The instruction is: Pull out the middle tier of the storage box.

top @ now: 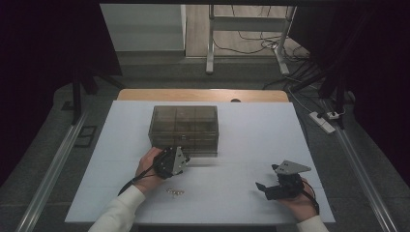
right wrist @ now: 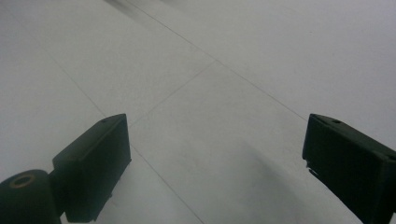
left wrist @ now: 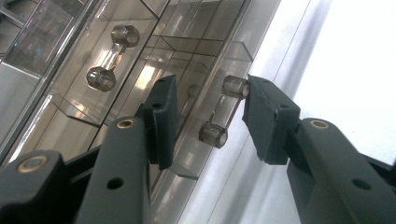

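The drawer handle [left wrist: 223,111] sits between the left gripper's [left wrist: 208,116] half-open fingers, one touching; close squarely, pull straight; right gripper [right wrist: 215,163] idles wide open.

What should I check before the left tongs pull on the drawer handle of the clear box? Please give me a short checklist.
1. Handle between the jaws: ok. The drawer handle sits between the jaws of the left tongs.
2. Grip closed on the handle: not ok. One pad is at the handle's end, the other stands apart from it.
3. Right tongs out of the way: ok. The right tongs are open over bare table, far from the clear box.
4. Space in front of the drawer: ok. The small pieces lie near the table's front edge.
5. Box held steady: not ok. Nothing holds it.
6. Drawer contents: cannot tell.
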`<state>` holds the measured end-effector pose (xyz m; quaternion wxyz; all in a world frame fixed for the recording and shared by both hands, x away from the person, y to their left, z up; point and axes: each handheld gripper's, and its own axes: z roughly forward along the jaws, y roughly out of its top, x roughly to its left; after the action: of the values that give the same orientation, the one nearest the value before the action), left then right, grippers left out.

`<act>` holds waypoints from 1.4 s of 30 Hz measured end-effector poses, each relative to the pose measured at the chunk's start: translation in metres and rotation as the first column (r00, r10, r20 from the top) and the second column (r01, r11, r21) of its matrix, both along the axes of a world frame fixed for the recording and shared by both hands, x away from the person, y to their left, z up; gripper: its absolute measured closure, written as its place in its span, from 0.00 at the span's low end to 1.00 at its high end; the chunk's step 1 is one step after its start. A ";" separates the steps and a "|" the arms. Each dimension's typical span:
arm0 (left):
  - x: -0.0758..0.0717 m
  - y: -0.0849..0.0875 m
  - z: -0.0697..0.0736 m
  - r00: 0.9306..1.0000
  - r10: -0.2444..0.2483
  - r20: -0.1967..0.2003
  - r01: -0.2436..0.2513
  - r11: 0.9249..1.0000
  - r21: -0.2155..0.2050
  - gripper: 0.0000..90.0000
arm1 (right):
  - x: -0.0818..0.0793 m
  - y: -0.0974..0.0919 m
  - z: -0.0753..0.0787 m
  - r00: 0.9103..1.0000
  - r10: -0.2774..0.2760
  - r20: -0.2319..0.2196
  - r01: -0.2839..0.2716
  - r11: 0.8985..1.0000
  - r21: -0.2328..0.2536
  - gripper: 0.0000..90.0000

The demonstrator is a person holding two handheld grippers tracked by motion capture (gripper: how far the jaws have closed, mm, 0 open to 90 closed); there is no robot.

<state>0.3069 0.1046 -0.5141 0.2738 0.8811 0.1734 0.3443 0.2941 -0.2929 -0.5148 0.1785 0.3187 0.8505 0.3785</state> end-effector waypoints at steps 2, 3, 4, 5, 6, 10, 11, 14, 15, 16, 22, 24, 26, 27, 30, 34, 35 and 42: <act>0.000 0.000 0.000 1.000 -0.001 -0.001 0.001 1.000 0.000 0.61 | 0.000 0.000 0.000 1.000 0.000 0.000 0.000 1.000 0.000 0.08; -0.001 0.000 0.000 1.000 -0.001 -0.001 0.001 1.000 0.001 0.61 | 0.000 0.000 0.000 1.000 0.000 0.001 0.000 1.000 0.000 0.08; -0.001 0.000 0.000 1.000 -0.002 -0.002 0.002 1.000 0.000 0.61 | 0.000 0.000 0.000 1.000 0.000 0.001 0.000 1.000 0.000 0.08; -0.001 0.000 0.000 1.000 -0.002 -0.002 0.002 1.000 0.000 0.61 | 0.000 0.000 0.000 1.000 0.001 0.000 -0.001 1.000 -0.001 0.08; -0.001 0.000 -0.001 1.000 -0.002 -0.001 0.002 1.000 0.000 0.61 | 0.000 0.000 0.000 1.000 0.001 0.000 -0.001 1.000 -0.001 0.08; -0.002 0.000 -0.001 1.000 -0.004 -0.001 0.004 1.000 0.001 0.61 | 0.000 0.000 0.000 1.000 0.000 0.001 0.000 1.000 0.000 0.08; -0.003 0.000 -0.001 1.000 -0.005 -0.002 0.005 1.000 0.001 0.61 | 0.000 0.000 0.000 1.000 0.000 0.001 0.000 1.000 0.000 0.08; -0.003 0.000 -0.001 1.000 -0.006 -0.001 0.006 1.000 0.002 0.61 | 0.000 0.000 0.000 1.000 0.001 0.001 -0.001 1.000 -0.001 0.08; -0.003 0.000 -0.001 1.000 -0.007 -0.001 0.007 1.000 0.004 0.61 | 0.000 0.000 0.000 1.000 0.000 0.001 0.000 1.000 -0.001 0.08; -0.003 0.000 -0.001 1.000 -0.007 -0.001 0.007 1.000 0.004 0.61 | 0.000 0.000 0.000 1.000 0.000 0.001 0.000 1.000 -0.001 0.08; -0.004 0.000 0.000 1.000 -0.008 -0.001 0.008 1.000 0.005 0.61 | 0.000 0.000 0.000 1.000 0.000 0.001 0.000 1.000 -0.001 0.08; -0.004 0.000 -0.001 1.000 -0.009 -0.001 0.009 1.000 0.006 0.62 | 0.000 0.000 0.000 1.000 0.001 0.001 -0.001 1.000 -0.001 0.08; -0.005 0.000 -0.001 1.000 -0.009 -0.002 0.009 1.000 0.008 0.62 | 0.000 -0.001 0.000 1.000 0.000 0.001 0.000 1.000 -0.001 0.08; -0.005 0.000 -0.001 1.000 -0.010 -0.002 0.010 1.000 0.007 0.62 | 0.000 -0.001 0.000 1.000 0.000 0.002 0.000 1.000 0.001 0.08; -0.005 0.000 -0.001 1.000 -0.012 -0.003 0.012 1.000 0.008 0.62 | 0.000 -0.001 0.000 1.000 0.000 0.002 0.000 1.000 0.001 0.08; -0.006 0.000 -0.001 1.000 -0.013 -0.004 0.013 1.000 0.007 0.62 | 0.000 -0.001 0.000 1.000 0.000 0.002 0.000 1.000 0.001 0.08; -0.006 0.000 -0.001 1.000 -0.013 -0.004 0.013 1.000 0.007 0.62 | 0.000 -0.001 0.000 1.000 -0.001 0.002 0.001 1.000 0.001 0.08; -0.008 -0.001 -0.001 1.000 -0.018 -0.004 0.018 1.000 0.008 0.62 | 0.000 -0.001 0.000 1.000 0.001 0.002 -0.001 1.000 0.000 0.08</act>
<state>0.2991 0.1040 -0.5154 0.2731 0.8844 0.1648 0.3407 0.2936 -0.2934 -0.5149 0.1792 0.3181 0.8503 0.3790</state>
